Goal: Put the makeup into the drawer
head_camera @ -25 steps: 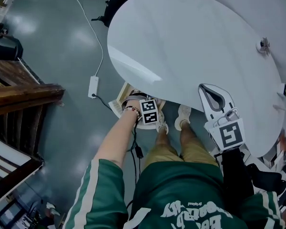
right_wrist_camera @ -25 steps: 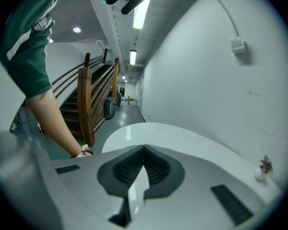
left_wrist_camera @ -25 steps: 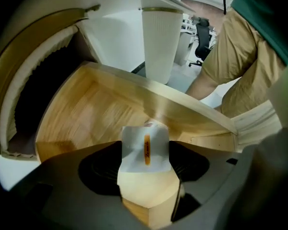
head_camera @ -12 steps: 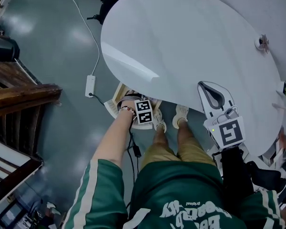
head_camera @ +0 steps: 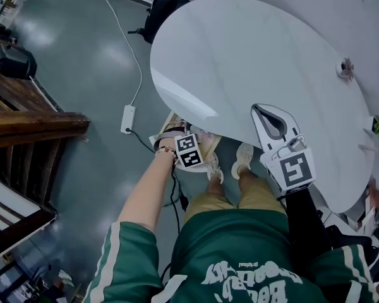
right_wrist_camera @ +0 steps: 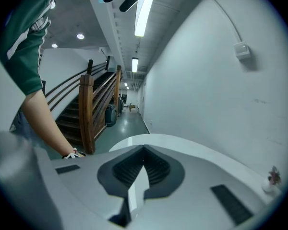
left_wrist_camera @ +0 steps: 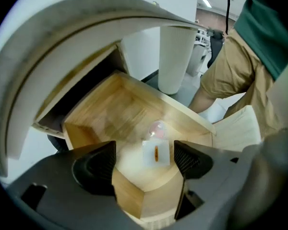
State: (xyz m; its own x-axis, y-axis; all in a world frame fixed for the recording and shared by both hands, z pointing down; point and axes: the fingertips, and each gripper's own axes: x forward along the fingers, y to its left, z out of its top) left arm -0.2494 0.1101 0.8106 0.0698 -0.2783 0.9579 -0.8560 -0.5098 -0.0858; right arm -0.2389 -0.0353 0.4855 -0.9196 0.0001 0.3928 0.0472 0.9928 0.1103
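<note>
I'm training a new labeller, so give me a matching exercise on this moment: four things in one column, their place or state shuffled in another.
1. makeup item
2. drawer
3. right gripper
4. power strip

A. on the floor
B. pulled open
C. jaws together
D. lying in the drawer

Pairs: 1-D, 2-B, 3-C, 4-A.

Drawer [left_wrist_camera: 101, 109]: pale honey wood. Makeup [left_wrist_camera: 156, 152]: translucent white, orange streak (pink tint at one end). Table [head_camera: 252, 62]: glossy white. Shirt [head_camera: 240, 257]: green, white sleeve stripes. Shorts [head_camera: 221, 204]: khaki.
</note>
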